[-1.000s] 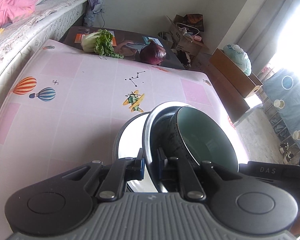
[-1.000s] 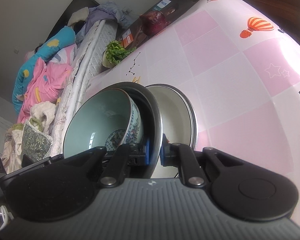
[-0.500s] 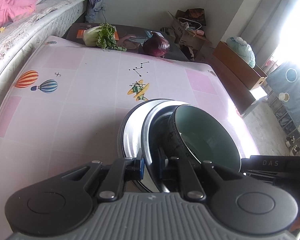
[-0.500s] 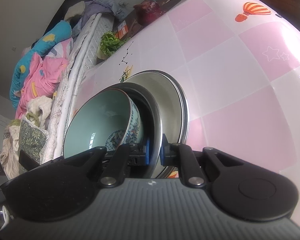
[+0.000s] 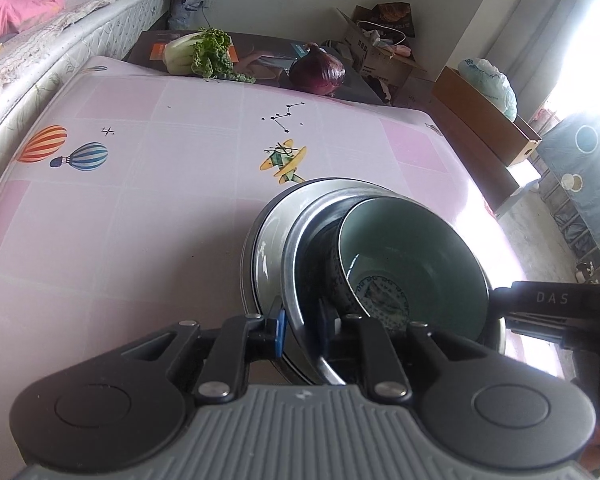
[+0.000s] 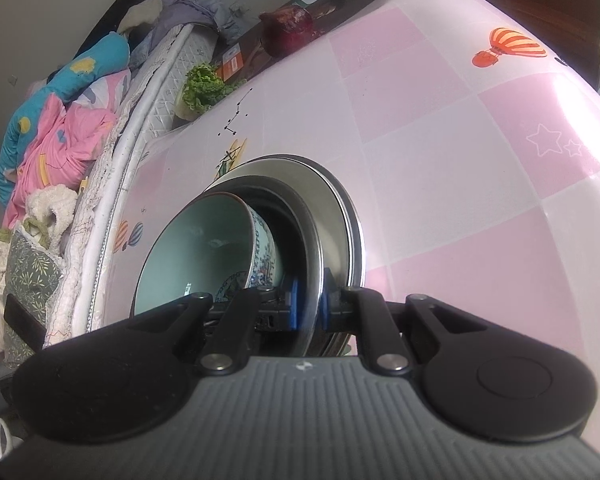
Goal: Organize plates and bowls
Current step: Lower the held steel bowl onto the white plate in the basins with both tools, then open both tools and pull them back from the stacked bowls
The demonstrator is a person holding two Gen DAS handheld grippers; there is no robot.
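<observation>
Table: a pink-and-white checked tablecloth (image 5: 148,216) printed with balloons and stars is bearing the whole stack.
Steel bowls, two counted: a wide shiny steel outer bowl (image 5: 260,248) is resting on the cloth, and a second steel bowl with a dark inside (image 5: 300,264) is sitting tilted in it, leaning toward the outer bowl's 3 o'clock side in the left wrist view.
Ceramic bowl, one counted: a pale-green glazed bowl with a blue-patterned outside (image 5: 412,264) is lying inside the second steel bowl.
Plates: none are showing in either view.
Left gripper (image 5: 302,326): its jaws are opening, the blue pads straddling the inner steel bowl's rim at about its 7 o'clock, no longer pressing firmly.
Right gripper (image 6: 310,308): it is clamping the same rim on the opposite side, pads squeezing the thin steel edge.
Risk: with one side letting go while the other is pinching, the tilted inner bowl is likely to tip or slide, and the loose ceramic bowl could clatter or chip.
Risk: pulling the left pads away sideways could drag the rim along.
Vegetables, two counted: a leafy green cabbage (image 5: 196,56) and a round purple cabbage (image 5: 318,70) are sitting at 12 o'clock, well apart from the stack.
</observation>
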